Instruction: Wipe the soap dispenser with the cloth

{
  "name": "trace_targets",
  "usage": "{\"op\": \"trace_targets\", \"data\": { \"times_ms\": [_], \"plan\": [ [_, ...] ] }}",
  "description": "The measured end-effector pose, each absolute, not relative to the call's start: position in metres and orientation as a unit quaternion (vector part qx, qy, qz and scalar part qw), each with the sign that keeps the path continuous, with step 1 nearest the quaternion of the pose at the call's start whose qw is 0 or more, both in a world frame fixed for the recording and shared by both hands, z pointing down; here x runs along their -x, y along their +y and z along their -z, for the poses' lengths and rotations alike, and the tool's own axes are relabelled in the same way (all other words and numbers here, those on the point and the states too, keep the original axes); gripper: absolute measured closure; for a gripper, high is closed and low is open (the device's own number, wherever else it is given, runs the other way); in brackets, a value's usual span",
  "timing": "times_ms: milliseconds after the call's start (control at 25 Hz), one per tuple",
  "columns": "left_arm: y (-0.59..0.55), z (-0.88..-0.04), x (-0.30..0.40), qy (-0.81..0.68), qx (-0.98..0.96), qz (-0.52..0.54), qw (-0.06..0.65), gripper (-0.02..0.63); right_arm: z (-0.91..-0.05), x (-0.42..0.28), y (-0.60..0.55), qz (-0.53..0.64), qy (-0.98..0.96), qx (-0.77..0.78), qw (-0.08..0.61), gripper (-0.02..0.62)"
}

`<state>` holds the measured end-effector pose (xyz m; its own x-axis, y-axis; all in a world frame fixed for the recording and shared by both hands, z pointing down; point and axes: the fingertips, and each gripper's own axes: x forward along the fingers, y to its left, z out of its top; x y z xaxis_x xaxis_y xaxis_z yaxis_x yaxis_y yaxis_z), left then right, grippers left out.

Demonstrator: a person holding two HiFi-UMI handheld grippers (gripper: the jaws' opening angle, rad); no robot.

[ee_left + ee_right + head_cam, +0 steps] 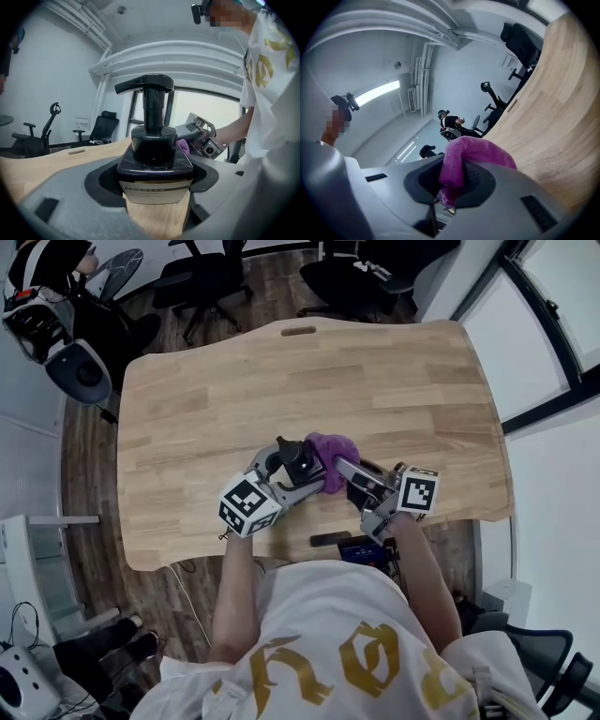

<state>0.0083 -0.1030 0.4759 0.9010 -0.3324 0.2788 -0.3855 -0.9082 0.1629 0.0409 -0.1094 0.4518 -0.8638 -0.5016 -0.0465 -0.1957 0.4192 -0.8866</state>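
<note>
A black pump soap dispenser (pixel 293 461) stands upright near the table's front edge. My left gripper (pixel 286 476) is shut on its square body (pixel 154 157), with a pale label facing the camera. A purple cloth (pixel 332 449) sits right against the dispenser's right side, bunched in my right gripper (pixel 339 471), which is shut on it. In the right gripper view the cloth (pixel 465 161) bulges out from between the jaws, and the pump head (pixel 427 151) peeks out just behind it. The cloth (pixel 183 146) shows behind the bottle in the left gripper view.
The wooden table (pixel 375 381) stretches away behind the dispenser. A small dark object (pixel 330 539) lies at the table's front edge near my body. Office chairs (pixel 202 277) stand beyond the far side. A person sits in the background (pixel 449 123).
</note>
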Motion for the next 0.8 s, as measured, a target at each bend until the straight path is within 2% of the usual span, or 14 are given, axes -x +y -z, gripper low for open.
{"op": "trace_targets", "data": {
  "times_ms": [440,800],
  "plan": [
    [-0.103,-0.463,-0.011,-0.182,-0.972,-0.080,0.126,0.275,-0.468,-0.051,-0.122,0.553,0.773,0.213,0.226,0.555],
    [-0.102,-0.461,-0.010,-0.174,-0.973,-0.056,0.138,0.275,-0.488,-0.054,-0.127,0.562,0.760,0.249,0.213,0.555]
  ]
}}
